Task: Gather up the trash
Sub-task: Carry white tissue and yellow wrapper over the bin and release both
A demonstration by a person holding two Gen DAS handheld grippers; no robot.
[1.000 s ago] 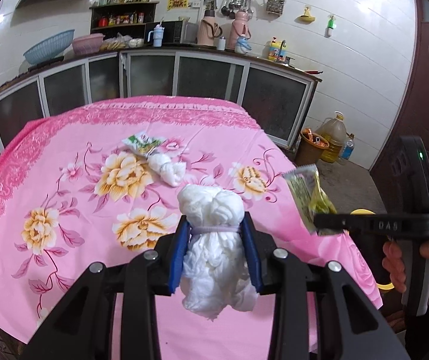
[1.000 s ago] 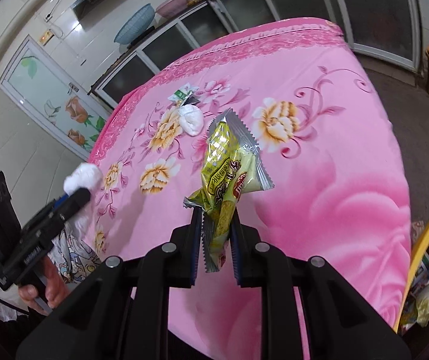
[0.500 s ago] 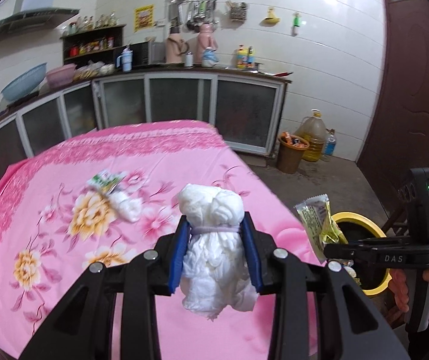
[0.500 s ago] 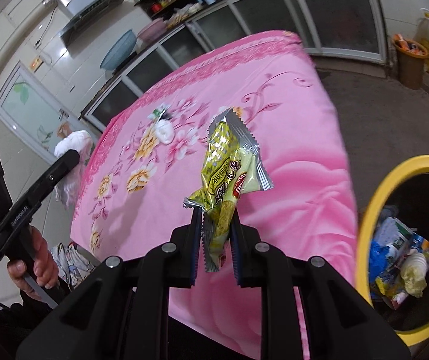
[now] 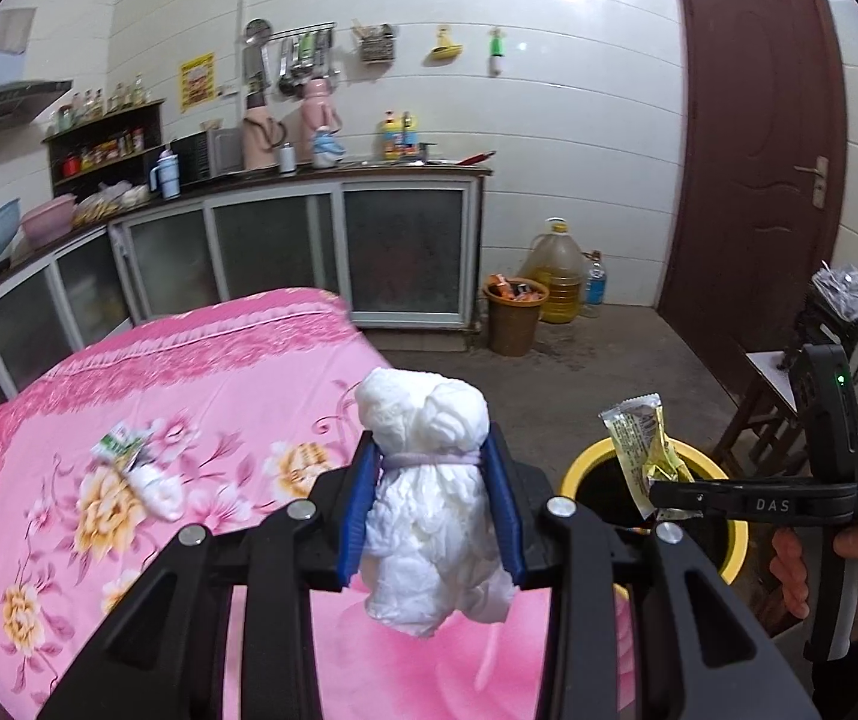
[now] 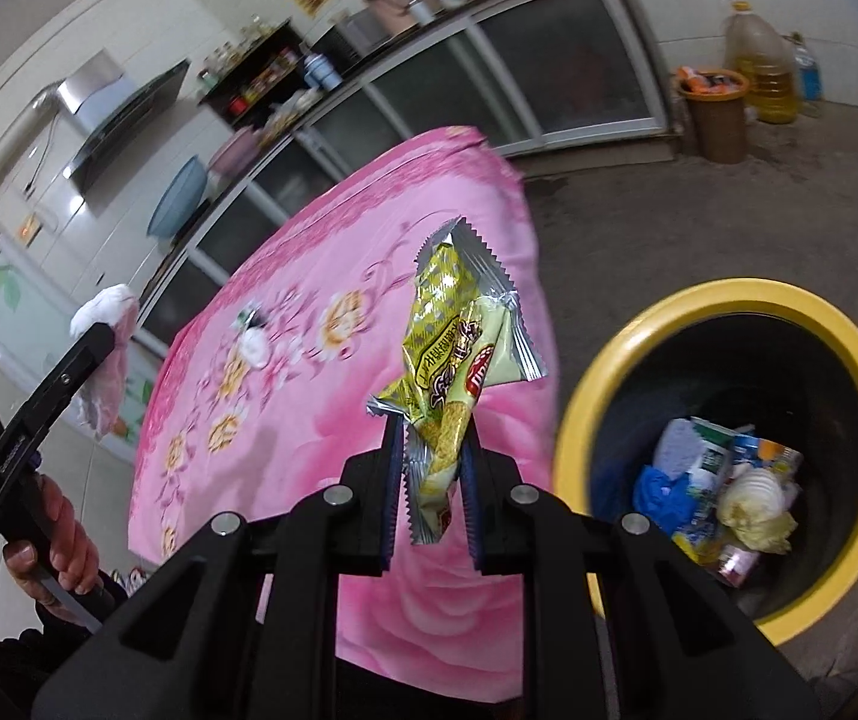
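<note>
My left gripper [image 5: 432, 504] is shut on a white crumpled tissue wad [image 5: 429, 498], held above the right edge of the pink floral table [image 5: 201, 384]. My right gripper [image 6: 432, 480] is shut on a yellow-green snack wrapper [image 6: 459, 354], held beside the table's edge and left of the yellow-rimmed trash bin [image 6: 789, 306]. In the left wrist view the wrapper [image 5: 639, 444] hangs over the bin's rim [image 5: 585, 462]. A second tissue wad [image 5: 156, 489] and a small green-white wrapper [image 5: 120, 441] lie on the table.
The bin holds several pieces of trash [image 6: 723, 480]. A brown basket [image 5: 513, 315] and an oil jug [image 5: 558, 270] stand by the cabinets [image 5: 285, 252]. A dark door [image 5: 753, 150] is at the right. A wooden stool [image 5: 771, 384] stands behind the bin.
Both grippers have swung right, off the table's middle toward the yellow bin, still holding the tissue and the wrapper. The bin's inside now shows fully in the right wrist view.
</note>
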